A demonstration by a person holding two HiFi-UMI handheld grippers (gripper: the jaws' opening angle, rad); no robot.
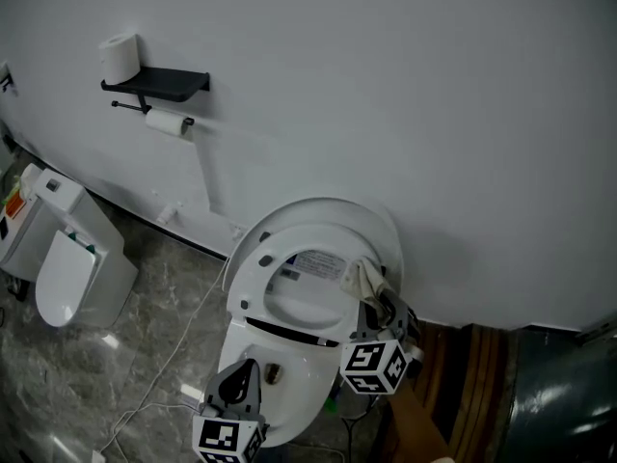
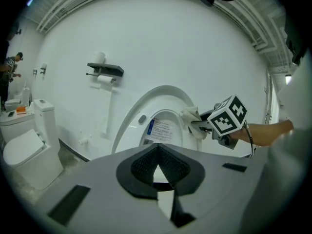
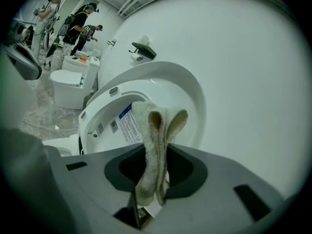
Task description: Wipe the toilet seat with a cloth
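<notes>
The seat (image 1: pixel 253 283) is standing raised against the lid, with its underside facing the room. The right gripper (image 1: pixel 378 299) is clamping its jaws on the folded cloth (image 1: pixel 363 278). In the right gripper view the cloth (image 3: pixel 156 130) is sticking up between the jaws, doubled over. From the head view, the cloth is lying at about 3 o'clock on the ring and appears to be pressing against the rim there. The left gripper view agrees, showing the cloth (image 2: pixel 191 115) at the ring's 3 o'clock edge.

The left gripper (image 1: pixel 243 369) is hanging at 6 o'clock, low over the front of the bowl (image 1: pixel 289 394). Its jaws are standing together with nothing between them, and it is taking no part in the wipe.

As a judgement, the wipe is under way but far from finished. The cloth is working only the right side of the ring. No streak or sheen is showing which parts are clean, so I cannot tell how much is covered. The arc from 12 round through 9 to 6 o'clock is probably waiting. So is the seat's top face, which is turned toward the lid and hidden.
</notes>
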